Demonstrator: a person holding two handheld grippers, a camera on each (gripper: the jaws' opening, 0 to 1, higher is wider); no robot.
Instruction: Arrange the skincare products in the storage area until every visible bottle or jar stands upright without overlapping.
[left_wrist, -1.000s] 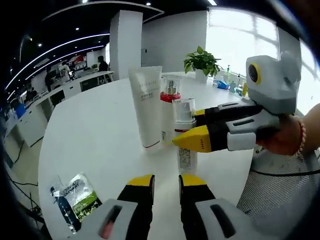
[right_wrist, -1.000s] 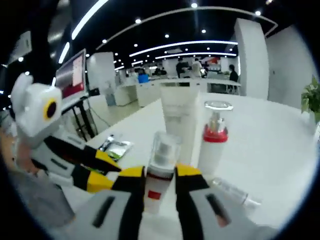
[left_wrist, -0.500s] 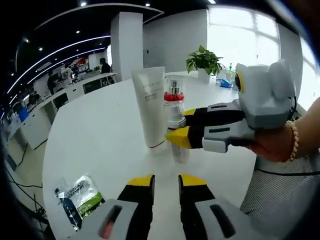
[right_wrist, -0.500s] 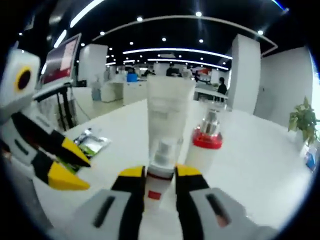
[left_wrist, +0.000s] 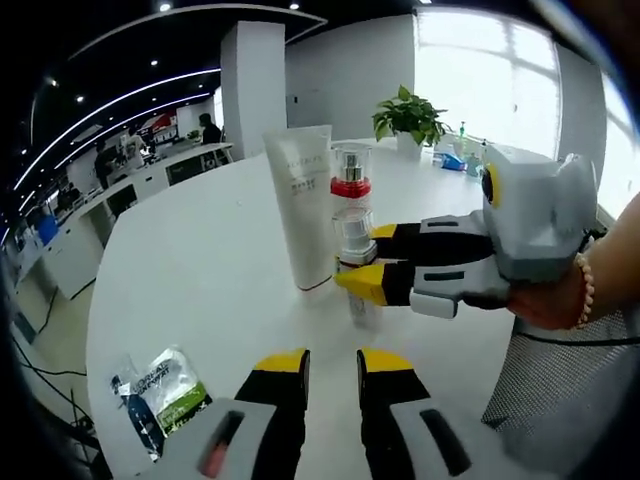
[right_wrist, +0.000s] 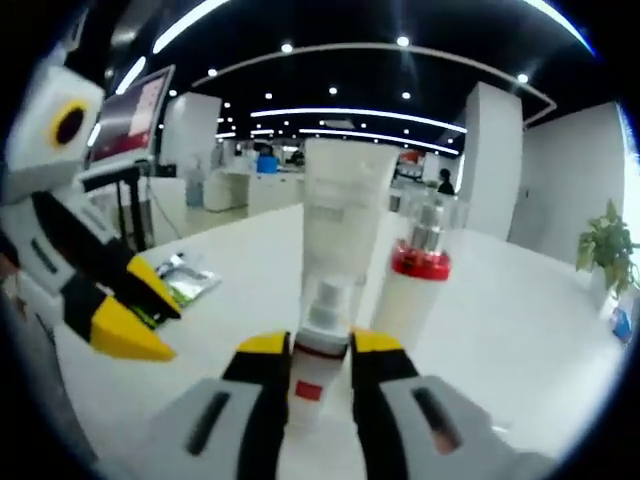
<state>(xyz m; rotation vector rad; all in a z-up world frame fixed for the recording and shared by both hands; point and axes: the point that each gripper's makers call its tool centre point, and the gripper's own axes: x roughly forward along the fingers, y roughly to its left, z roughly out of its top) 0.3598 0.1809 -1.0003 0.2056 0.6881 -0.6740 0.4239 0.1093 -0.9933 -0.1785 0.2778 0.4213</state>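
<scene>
A small clear-capped bottle (left_wrist: 354, 232) with a red band (right_wrist: 320, 322) stands upright between the jaws of my right gripper (right_wrist: 320, 347), which is shut on it. I cannot tell whether its base touches the white table (left_wrist: 200, 270). Just behind it a tall white tube (left_wrist: 303, 205) stands upright on its cap. A pump bottle with a red collar (left_wrist: 350, 178) is upright to the tube's right. My left gripper (left_wrist: 333, 366) hovers low over the table in front of them, jaws slightly apart with nothing between them. In the right gripper view, the left gripper (right_wrist: 135, 308) shows at the left.
A green and white sachet (left_wrist: 160, 390) lies flat near the table's front left edge. A potted plant (left_wrist: 405, 115) stands at the far side. A mesh chair (left_wrist: 560, 400) is at the right, below the person's hand (left_wrist: 555, 300).
My right gripper has carried the small bottle away from the left gripper, to just in front of the tube and the red-collared bottle. The left gripper's jaws stayed the same.
</scene>
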